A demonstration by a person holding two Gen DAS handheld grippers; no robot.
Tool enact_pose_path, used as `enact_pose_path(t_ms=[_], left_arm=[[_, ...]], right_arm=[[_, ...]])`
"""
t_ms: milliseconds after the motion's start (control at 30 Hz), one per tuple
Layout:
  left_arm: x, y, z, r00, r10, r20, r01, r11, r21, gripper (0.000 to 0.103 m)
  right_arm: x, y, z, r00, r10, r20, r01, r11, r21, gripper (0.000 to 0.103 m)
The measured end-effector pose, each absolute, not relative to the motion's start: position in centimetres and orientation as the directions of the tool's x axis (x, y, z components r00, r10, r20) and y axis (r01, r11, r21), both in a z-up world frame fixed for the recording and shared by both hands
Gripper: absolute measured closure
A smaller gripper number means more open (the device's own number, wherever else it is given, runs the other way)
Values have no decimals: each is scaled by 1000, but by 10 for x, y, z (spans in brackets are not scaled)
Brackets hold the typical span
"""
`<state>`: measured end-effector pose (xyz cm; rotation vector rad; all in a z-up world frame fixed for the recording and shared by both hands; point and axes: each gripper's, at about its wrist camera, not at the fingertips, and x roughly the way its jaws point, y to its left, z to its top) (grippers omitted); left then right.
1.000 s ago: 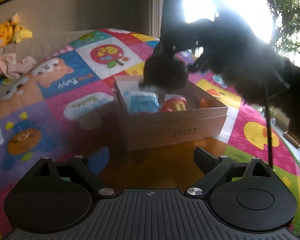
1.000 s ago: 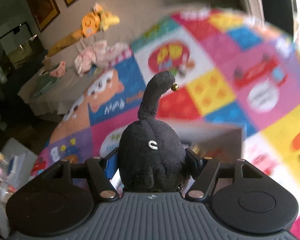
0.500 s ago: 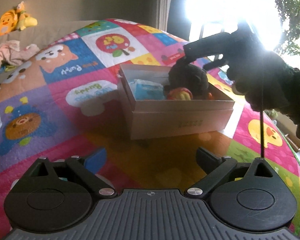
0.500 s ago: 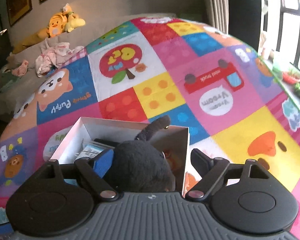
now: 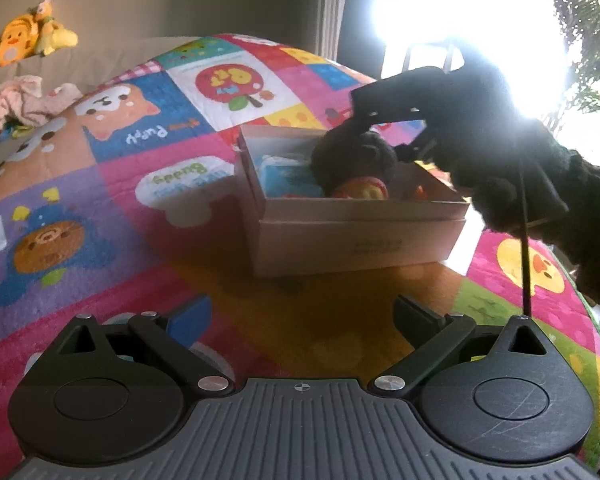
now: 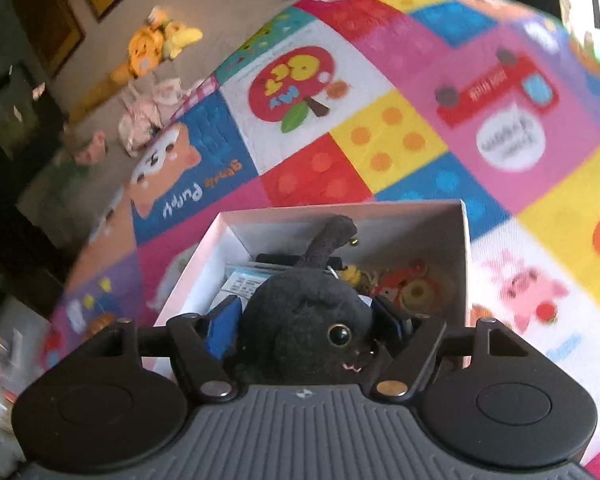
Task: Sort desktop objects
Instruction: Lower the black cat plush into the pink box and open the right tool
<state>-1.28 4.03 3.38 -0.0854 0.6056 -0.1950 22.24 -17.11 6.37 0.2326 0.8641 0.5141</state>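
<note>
A colourful patchwork play mat (image 5: 148, 184) carries an open white cardboard box (image 5: 360, 240).

— How is the light in the left wrist view?
— A blown-out window (image 5: 472, 12) at upper right floods it with glare, leaving the right gripper (image 5: 384, 128) a near silhouette.
— And the right wrist view?
— Softer, evenly lit; the play mat (image 6: 420, 128) smears toward the edges, probably motion blur, and fisheye distortion bulges it.
</note>
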Motion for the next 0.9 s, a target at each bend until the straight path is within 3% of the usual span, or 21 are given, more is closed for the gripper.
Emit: enact_pose_path(t_ms=[233, 300, 433, 567, 667, 767, 900], left_arm=[[-10, 39, 31, 796, -167, -581, 119, 986, -120, 0], [-8, 39, 31, 803, -130, -582, 83, 991, -108, 0], [-6, 41, 28, 813, -41, -580, -16, 996, -92, 0], [-4, 38, 25, 810, 13, -587, -56, 997, -55, 0], [-2, 30, 17, 814, 70, -577, -61, 998, 35, 0], [5, 30, 11, 773, 60, -631, -63, 998, 18, 0], [6, 29, 8, 765, 76, -640, -85, 996, 17, 0]], right_arm=[[151, -210, 99, 656, 539, -529, -367, 839, 401, 11], [116, -220, 108, 704, 504, -500, -363, 861, 357, 0], [61, -226, 105, 763, 405, -503, -331, 914, 234, 0], [21, -214, 76, 762, 321, -563, -286, 946, 153, 0], [16, -203, 48, 708, 321, -629, -270, 946, 179, 0], [20, -189, 26, 678, 286, -677, -253, 956, 151, 0], [30, -187, 15, 703, 204, -681, -196, 976, 90, 0]])
